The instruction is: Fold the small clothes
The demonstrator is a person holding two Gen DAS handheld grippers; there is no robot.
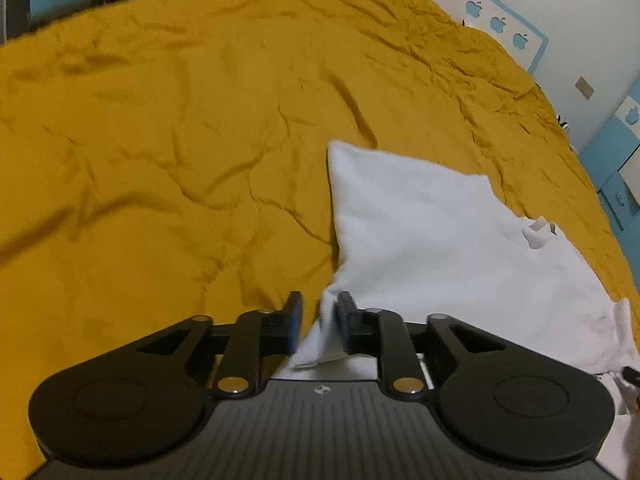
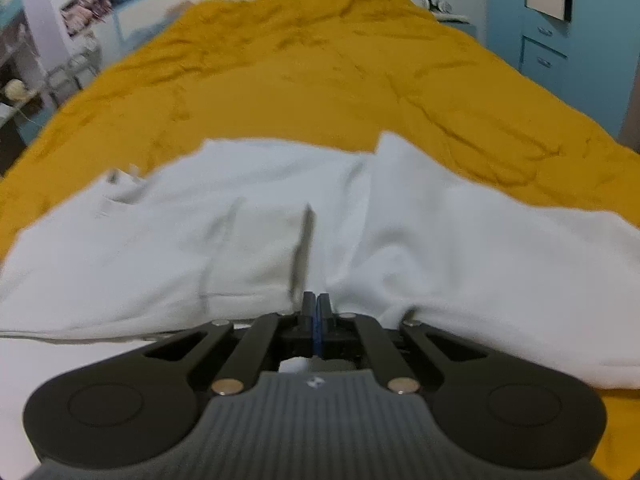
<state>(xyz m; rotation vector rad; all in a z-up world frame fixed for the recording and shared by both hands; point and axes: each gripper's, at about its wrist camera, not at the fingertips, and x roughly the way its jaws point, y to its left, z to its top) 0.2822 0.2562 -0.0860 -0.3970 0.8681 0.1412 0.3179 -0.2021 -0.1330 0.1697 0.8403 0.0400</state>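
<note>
A small white garment (image 1: 440, 248) lies partly folded on a mustard-yellow bedspread (image 1: 180, 140). In the left wrist view my left gripper (image 1: 318, 320) has its jaws apart, with a corner of the white cloth hanging between them against the right finger. In the right wrist view the same white garment (image 2: 420, 232) spreads across the bedspread (image 2: 320, 80) in front of me. My right gripper (image 2: 316, 312) has its jaws pressed together at the garment's near edge; cloth bunches around the tips, and whether any is pinched is hidden.
The bed fills both views. A white wall with blue apple stickers (image 1: 496, 24) runs along its far side. Blue cabinets (image 2: 560, 48) stand at the right, and cluttered shelves (image 2: 24, 80) at the left.
</note>
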